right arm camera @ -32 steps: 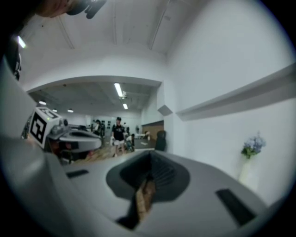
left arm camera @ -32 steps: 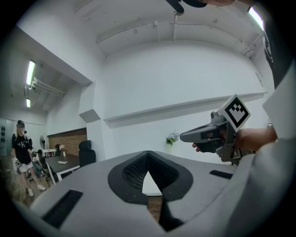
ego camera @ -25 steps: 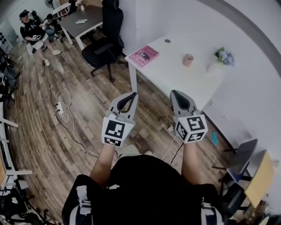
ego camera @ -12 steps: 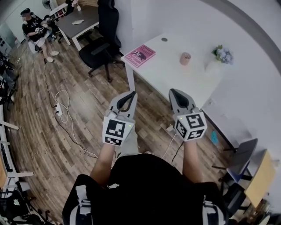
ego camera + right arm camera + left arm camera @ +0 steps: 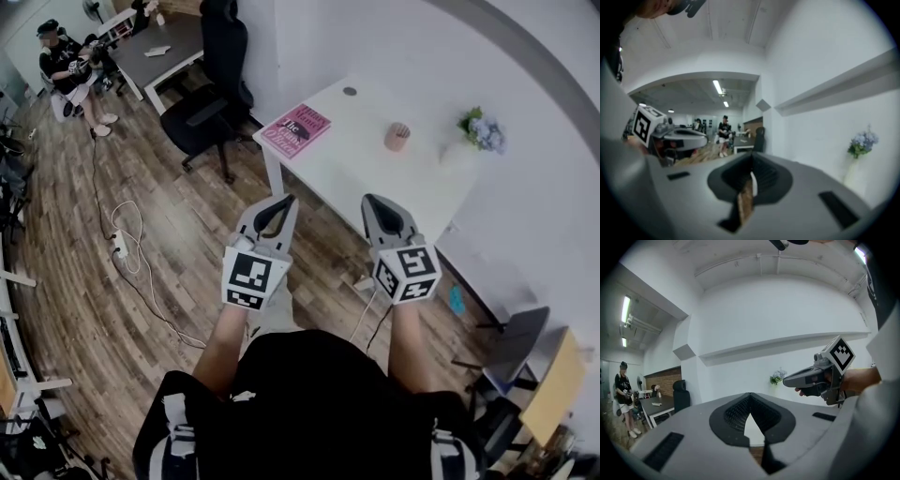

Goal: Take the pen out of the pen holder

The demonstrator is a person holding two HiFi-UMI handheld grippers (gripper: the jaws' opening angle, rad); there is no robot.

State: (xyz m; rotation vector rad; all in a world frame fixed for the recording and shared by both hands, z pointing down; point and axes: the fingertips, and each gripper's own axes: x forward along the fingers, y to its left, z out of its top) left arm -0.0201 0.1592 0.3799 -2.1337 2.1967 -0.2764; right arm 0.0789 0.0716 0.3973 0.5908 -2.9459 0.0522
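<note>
A small tan pen holder stands on the white table, between a pink book and a vase of blue flowers. Any pen in it is too small to make out. My left gripper and right gripper are side by side over the wooden floor, short of the table's near edge, pointing roughly level at it. Both have their jaws shut and hold nothing. In the left gripper view the left gripper has its tips meeting, with the right gripper and flowers beyond.
A black office chair stands left of the table beside a dark desk. A person stands at the far left. A white cable and power strip lie on the floor. Another chair is at the lower right.
Both grippers have moved forward with the person toward the white table, and the table edge now lies closer to their tips. The jaws stay as they were.
</note>
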